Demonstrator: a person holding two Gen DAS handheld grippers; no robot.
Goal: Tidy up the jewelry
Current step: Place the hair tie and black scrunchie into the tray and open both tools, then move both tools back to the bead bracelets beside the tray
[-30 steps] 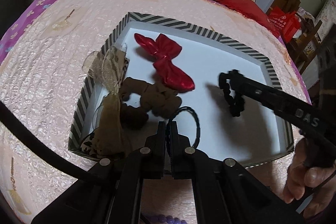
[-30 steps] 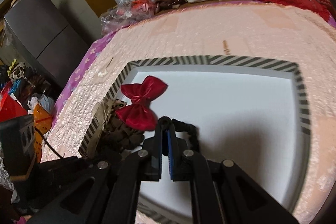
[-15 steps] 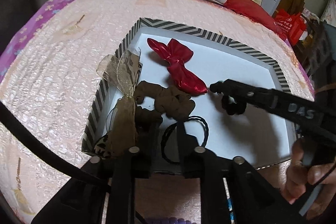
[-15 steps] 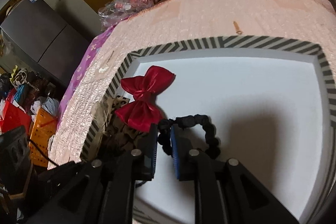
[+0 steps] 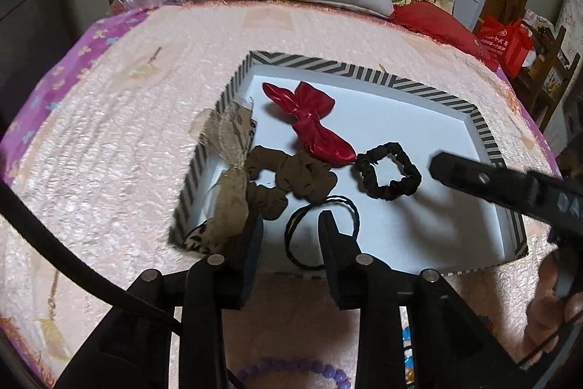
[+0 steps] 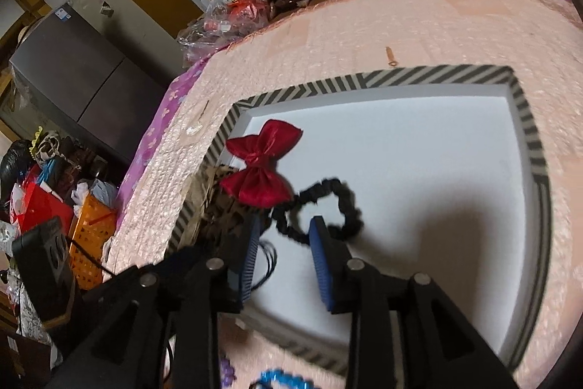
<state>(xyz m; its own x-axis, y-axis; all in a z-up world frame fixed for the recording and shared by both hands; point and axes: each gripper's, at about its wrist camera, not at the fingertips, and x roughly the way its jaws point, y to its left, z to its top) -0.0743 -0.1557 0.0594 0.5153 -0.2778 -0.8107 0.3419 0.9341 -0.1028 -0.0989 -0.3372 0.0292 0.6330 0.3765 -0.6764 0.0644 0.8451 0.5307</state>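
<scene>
Both drops look done: left gripper and right gripper have just been opening, nothing pinched; lift clear of thin hair tie and black scrunchie at centre frame

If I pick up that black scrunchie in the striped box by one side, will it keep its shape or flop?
The black scrunchie would probably flop: it is gathered fabric lying in an uneven loop on the box floor. It looks light, so a small pinch should lift it. It touches the red bow, which might get dragged along.
</scene>
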